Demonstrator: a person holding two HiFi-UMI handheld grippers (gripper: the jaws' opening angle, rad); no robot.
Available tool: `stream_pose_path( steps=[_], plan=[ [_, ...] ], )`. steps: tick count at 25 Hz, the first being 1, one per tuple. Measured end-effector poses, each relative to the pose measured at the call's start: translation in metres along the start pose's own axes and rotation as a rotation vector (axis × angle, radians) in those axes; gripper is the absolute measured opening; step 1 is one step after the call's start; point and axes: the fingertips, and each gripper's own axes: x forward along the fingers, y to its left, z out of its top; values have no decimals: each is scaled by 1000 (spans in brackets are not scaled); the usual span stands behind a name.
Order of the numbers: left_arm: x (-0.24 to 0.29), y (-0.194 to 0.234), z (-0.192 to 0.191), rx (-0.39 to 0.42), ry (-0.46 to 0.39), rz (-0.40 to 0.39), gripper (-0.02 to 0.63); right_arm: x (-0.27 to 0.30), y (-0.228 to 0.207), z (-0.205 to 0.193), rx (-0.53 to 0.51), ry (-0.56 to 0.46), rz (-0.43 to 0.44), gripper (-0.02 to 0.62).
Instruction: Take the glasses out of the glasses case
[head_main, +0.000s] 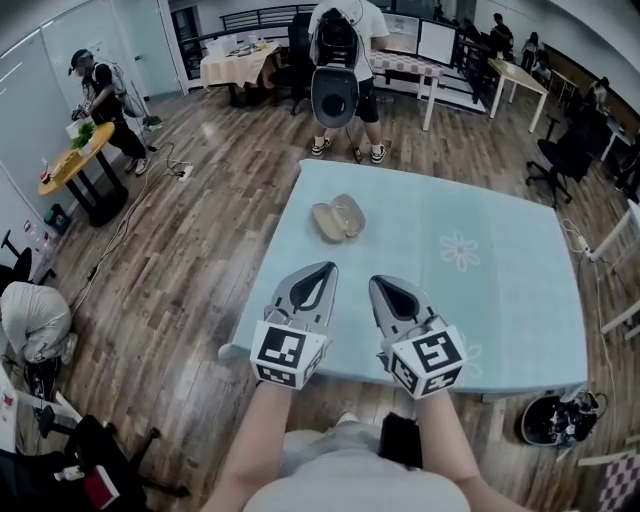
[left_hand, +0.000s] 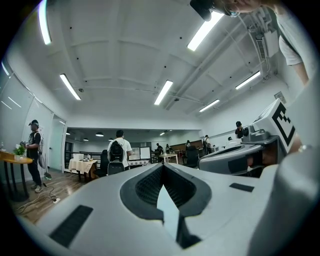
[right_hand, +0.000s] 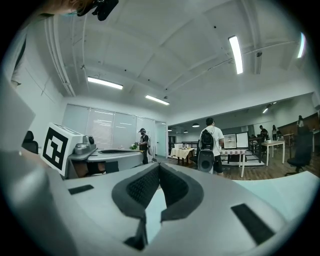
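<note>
Tools (head_main: 325, 267) (head_main: 379, 282) over blue table (head_main: 500, 300), wooden floor (head_main: 190, 240)

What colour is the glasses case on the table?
The glasses case is beige, against a pale blue tablecloth. It shows best in the head view.

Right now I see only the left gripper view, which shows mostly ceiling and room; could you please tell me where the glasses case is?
Observer: The glasses case lies on the light blue table, ahead of both grippers and apart from them.
Operator: Is it open?
Observer: It appears open, with its two halves side by side. What is inside is too small to tell.
Operator: And the right gripper?
Observer: The right gripper hangs beside the left gripper near the table's near edge, its jaws together and empty.
</note>
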Motion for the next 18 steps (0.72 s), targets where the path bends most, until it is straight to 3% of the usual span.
stream_pose_path(
  steps=[6, 18],
  plan=[
    [14, 16, -3, 27, 14, -4, 6, 19, -4, -5, 2, 12, 12, 8],
    [51, 46, -1, 228, 75, -174, 6, 60, -17, -5, -23, 49, -34, 8]
  ],
)
